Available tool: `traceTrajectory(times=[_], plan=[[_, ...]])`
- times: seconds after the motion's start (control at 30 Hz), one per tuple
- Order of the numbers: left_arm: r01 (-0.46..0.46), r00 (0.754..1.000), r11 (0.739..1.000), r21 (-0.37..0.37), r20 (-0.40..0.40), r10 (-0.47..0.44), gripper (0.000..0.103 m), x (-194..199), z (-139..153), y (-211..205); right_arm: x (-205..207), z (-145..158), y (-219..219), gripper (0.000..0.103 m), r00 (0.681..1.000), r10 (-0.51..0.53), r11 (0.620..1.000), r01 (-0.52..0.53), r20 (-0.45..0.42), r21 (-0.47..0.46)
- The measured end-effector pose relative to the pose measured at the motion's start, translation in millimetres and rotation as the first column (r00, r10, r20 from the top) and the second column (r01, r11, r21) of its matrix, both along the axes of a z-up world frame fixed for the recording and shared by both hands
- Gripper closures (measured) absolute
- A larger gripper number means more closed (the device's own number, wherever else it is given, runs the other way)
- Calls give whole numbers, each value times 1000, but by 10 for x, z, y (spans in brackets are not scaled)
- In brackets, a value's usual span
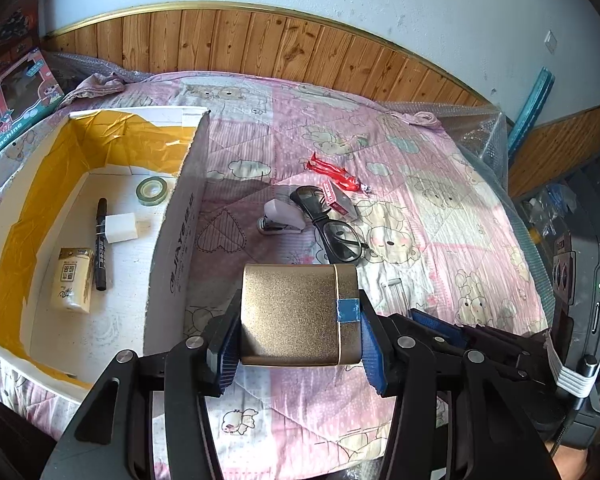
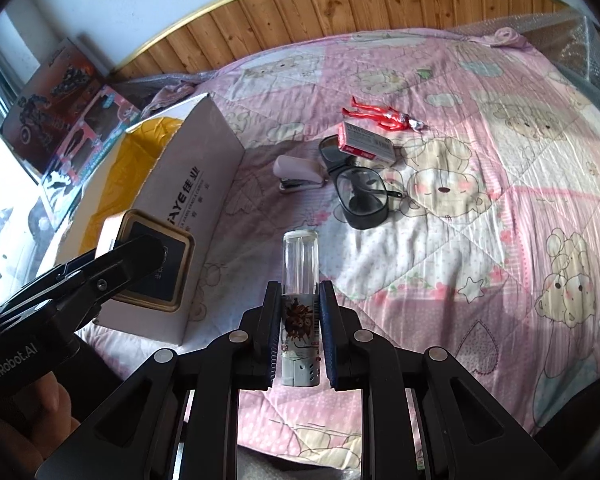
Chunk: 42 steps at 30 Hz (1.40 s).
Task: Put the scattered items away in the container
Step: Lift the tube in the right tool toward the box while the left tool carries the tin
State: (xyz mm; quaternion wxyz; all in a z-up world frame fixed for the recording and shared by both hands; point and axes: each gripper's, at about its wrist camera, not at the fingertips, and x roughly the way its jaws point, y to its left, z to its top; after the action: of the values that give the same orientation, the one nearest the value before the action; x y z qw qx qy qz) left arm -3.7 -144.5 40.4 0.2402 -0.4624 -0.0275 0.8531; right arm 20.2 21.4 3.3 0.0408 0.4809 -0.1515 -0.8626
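My left gripper is shut on a gold tin with a blue tape patch, held above the quilt just right of the white cardboard box. From the right wrist view the same tin hangs in front of the box wall. My right gripper is shut on a small bottle with a clear cap. Inside the box lie a tape roll, a black marker, a white eraser block and a tissue pack.
On the pink quilt lie a stapler, black glasses, a small red-and-white box and a red toy figure. Toy cartons lean at the left. Wood panelling backs the bed.
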Motion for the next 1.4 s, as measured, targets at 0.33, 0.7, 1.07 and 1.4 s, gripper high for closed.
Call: traceTrajectory(times=[0.33,0.7,1.07,1.4], plan=[[-45,998,998,35,-38,46,51,14,143,-361,-40,249,-373,84,997,70,998,-70,-36,7],[-90,993,993,74,-64,95,51,13,271,-703,-102,475,-728,84,989,131,991,-130,-71,16],[-159,983,982,107,-74,167,51,-53,343,-1108,-199,669,-1083,84,975,194,981,-192,-104,29],[-232,967,964,131,-73,243,51,-168,374,-1476,-327,815,-1378,84,959,251,968,-248,-131,42]])
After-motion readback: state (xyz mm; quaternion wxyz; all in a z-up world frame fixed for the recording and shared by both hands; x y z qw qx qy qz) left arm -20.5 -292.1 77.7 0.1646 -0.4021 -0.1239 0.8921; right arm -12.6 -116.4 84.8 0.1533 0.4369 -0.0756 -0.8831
